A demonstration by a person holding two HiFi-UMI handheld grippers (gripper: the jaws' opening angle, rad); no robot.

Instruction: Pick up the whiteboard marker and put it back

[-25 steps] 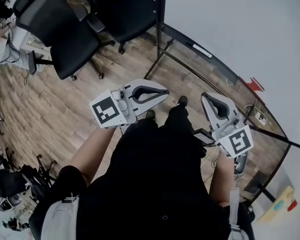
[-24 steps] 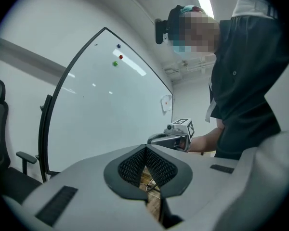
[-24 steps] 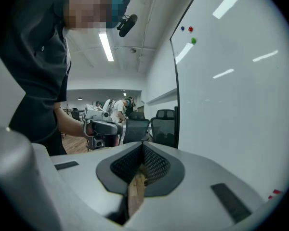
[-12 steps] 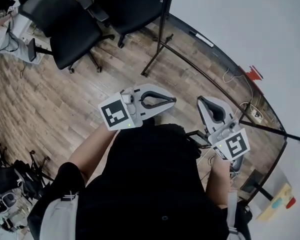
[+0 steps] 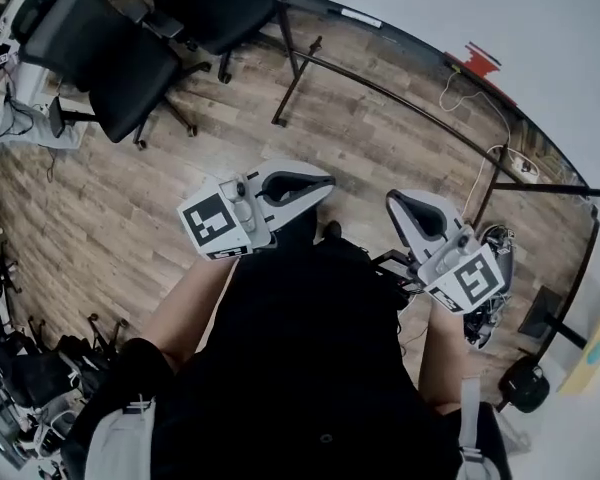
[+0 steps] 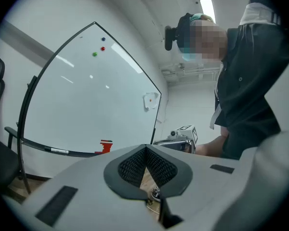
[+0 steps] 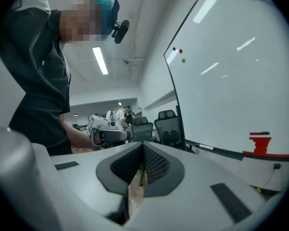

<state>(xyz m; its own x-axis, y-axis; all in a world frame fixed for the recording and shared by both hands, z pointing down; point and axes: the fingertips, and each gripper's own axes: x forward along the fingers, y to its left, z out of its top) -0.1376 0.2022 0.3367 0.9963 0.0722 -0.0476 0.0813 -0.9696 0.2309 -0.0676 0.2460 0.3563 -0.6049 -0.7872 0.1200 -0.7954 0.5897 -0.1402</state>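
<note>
Fingers (image 6: 133, 166) of the left gripper (image 6: 145, 149) are closed on nothing, mesh pads meeting; the right gripper (image 7: 143, 147) is the same, closed and empty. Both point roughly level near the large white black-framed whiteboard (image 6: 86, 105). What looks like the slim white whiteboard marker (image 6: 59, 151) lies on the board's black tray rail (image 6: 36, 146), near a red block (image 6: 106, 146); too small to be sure. Step reads as approach, pick not yet started. Next move calls for bringing one gripper to the rail, opening its fingers and closing across the marker barrel.

Wood floor (image 5: 380, 138), black office chairs (image 5: 110, 58)
</note>
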